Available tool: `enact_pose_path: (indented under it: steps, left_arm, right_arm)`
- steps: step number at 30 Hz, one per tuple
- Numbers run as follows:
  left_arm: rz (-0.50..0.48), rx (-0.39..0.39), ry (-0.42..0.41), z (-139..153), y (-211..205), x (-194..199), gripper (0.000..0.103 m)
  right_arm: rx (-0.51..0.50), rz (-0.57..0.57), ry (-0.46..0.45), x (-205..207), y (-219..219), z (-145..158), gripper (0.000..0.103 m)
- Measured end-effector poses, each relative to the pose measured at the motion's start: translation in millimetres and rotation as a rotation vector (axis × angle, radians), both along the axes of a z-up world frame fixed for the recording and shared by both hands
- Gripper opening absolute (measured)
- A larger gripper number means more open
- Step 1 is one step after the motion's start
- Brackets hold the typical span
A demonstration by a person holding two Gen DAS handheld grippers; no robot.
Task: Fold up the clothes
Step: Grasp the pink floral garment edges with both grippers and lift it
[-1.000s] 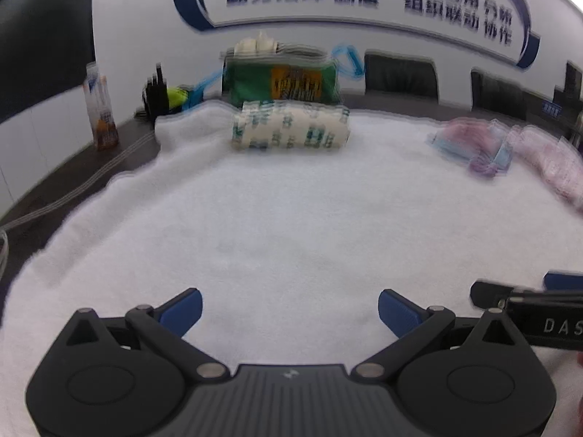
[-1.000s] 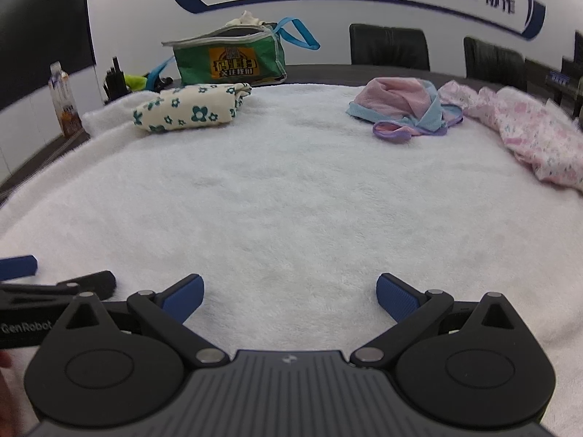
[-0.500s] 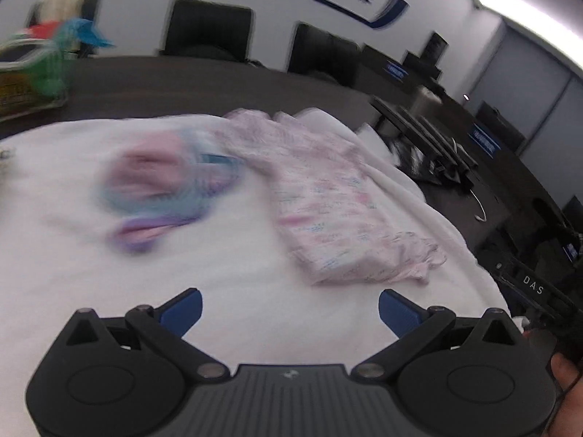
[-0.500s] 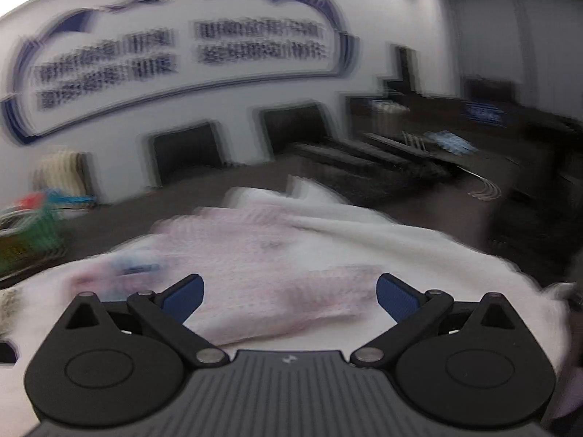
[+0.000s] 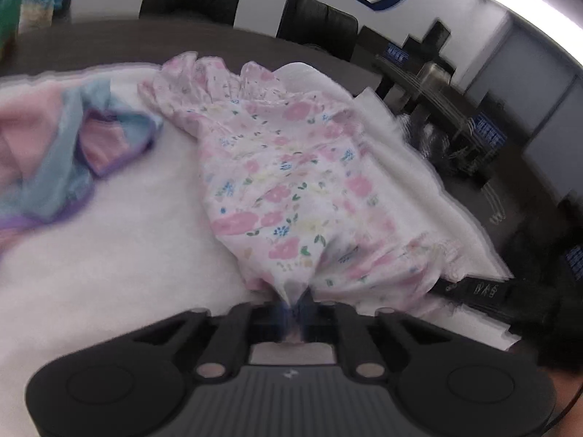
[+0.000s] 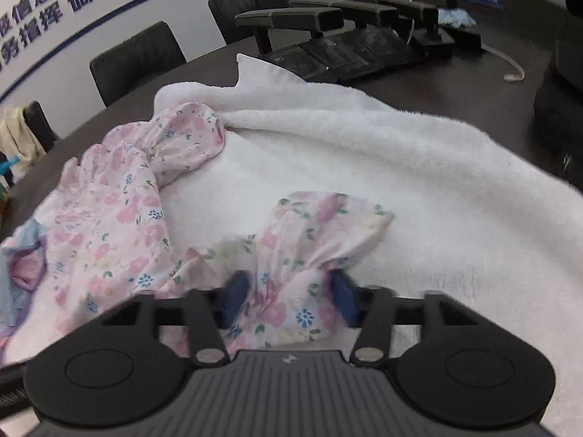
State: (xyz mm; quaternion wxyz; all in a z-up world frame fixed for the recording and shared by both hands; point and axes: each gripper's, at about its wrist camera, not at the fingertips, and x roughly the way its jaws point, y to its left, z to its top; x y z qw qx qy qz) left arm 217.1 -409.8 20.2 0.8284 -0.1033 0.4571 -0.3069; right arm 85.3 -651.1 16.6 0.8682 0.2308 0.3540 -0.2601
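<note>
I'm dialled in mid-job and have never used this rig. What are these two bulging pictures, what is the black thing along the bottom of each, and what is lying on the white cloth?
No robot arm here: a person holds a black two-finger gripper in each hand, and each carries a fisheye camera looking along its fingers. In the left wrist view, the left gripper is shut on an edge of the pink floral garment. In the right wrist view, the right gripper has another bunch of that garment between its blue pads, closing on it. The garment lies on a white fluffy towel over a dark table. A pink, blue and purple garment lies beside it.
</note>
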Motion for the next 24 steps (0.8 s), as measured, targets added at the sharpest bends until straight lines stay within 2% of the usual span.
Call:
enact_pose_path:
  steps: [1,3,5,8,11,13,15,20,22,24]
  left_arm:
    - [0.015,-0.041,-0.008,11,10,-2,0.004]
    - [0.006,-0.091,-0.089,45,32,-15,0.004]
    - [-0.004,-0.143,-0.168,79,55,-28,0.003]
    - [-0.019,-0.248,-0.274,143,113,-61,0.003]
    - [-0.010,-0.322,-0.436,217,186,-106,0.003]
    - [-0.003,-0.338,-0.509,262,234,-136,0.003]
    - [0.027,-0.331,-0.533,293,276,-161,0.003]
    - [0.039,-0.332,-0.576,339,359,-219,0.004]
    - [0.065,-0.314,-0.599,341,378,-236,0.004]
    - [0.123,-0.300,-0.562,328,391,-231,0.004]
  right_arm:
    - [0.023,0.006,-0.026,-3,1,4,0.002]
    - [0.048,0.033,-0.123,-15,10,25,0.002]
    - [0.008,0.084,-0.233,-32,33,63,0.002]
    - [-0.049,0.202,-0.425,-66,80,135,0.002]
    - [-0.157,0.335,-0.629,-111,144,216,0.002]
    - [-0.229,0.396,-0.734,-140,183,261,0.002]
    - [-0.279,0.457,-0.823,-167,218,298,0.002]
    - [-0.284,0.583,-1.024,-225,279,353,0.002]
    - [-0.270,0.609,-1.042,-227,298,361,0.002]
    - [-0.254,0.624,-1.033,-219,314,365,0.002]
